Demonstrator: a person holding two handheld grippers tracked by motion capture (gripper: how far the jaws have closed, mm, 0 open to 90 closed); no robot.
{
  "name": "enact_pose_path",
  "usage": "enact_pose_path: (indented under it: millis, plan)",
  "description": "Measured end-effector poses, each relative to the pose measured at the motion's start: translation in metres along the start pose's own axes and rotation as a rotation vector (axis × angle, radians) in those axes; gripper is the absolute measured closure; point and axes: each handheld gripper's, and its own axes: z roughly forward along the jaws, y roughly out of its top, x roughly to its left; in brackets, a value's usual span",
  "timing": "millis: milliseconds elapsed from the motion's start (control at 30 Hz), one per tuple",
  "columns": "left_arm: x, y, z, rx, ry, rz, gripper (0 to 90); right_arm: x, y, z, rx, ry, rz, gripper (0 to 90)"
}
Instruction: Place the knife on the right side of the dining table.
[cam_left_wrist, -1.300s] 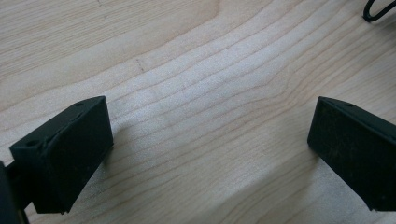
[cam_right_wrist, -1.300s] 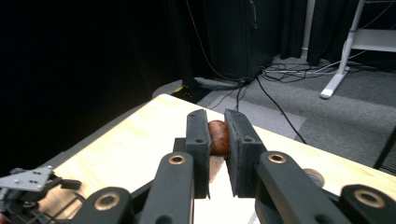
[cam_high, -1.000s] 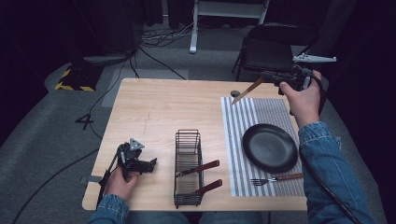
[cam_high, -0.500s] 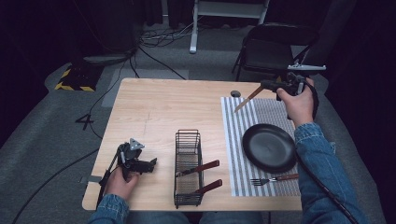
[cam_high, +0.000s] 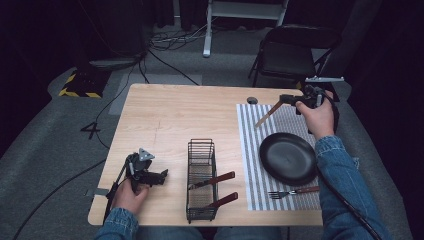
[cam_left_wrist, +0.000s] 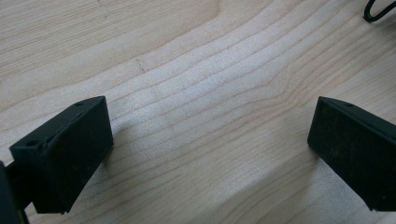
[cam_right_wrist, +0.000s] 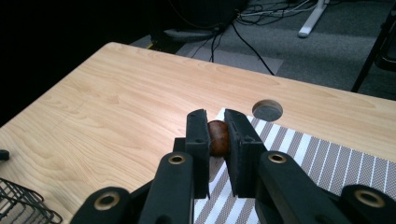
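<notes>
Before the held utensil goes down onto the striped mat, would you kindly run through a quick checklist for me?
1. Right gripper clamped on the wooden-handled utensil: ok.
2. Utensil's working end identified: cannot tell, too small.
3. Bare striped mat left of the black plate: ok.
4. Fork lies on the mat below the plate, away from the drop spot: ok.
5. Left gripper open, resting on the table, clear of the wire rack: ok.

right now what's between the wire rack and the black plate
In the high view, the striped mat's left edge lies between the rack and the plate. Two brown handles stick out of the rack toward it.
</notes>
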Motion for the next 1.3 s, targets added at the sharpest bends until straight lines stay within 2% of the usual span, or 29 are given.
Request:
enact_pose_path:
  millis: [533, 667, 700, 767, 800, 933, 1300]
  plan:
    - [0.0, 0.0, 0.0, 0.001, -0.001, 0.0, 0.3, -0.009, -0.009, 0.001, 0.023, -0.069, 0.023, 80.0]
    - [0.0, 0.0, 0.0, 0.001, 0.0, 0.0, 0.3, -0.012, -0.01, 0.0, 0.03, -0.104, 0.024, 78.2]
    - [0.0, 0.0, 0.0, 0.001, -0.001, 0.0, 0.2, -0.014, -0.011, 0.0, 0.034, -0.128, 0.027, 77.1]
    - [0.0, 0.0, 0.0, 0.001, -0.001, 0.0, 0.3, -0.014, -0.011, 0.0, 0.037, -0.139, 0.024, 76.4]
    - [0.0, 0.0, 0.0, 0.001, -0.001, 0.0, 0.3, -0.015, -0.012, 0.0, 0.048, -0.169, 0.009, 73.9]
    - [0.0, 0.0, 0.0, 0.001, -0.001, 0.0, 0.3, -0.016, -0.015, 0.001, 0.056, -0.212, -0.013, 72.2]
    - [0.0, 0.0, 0.0, 0.001, 0.001, 0.001, 0.2, -0.024, -0.021, 0.0, 0.067, -0.256, -0.025, 68.4]
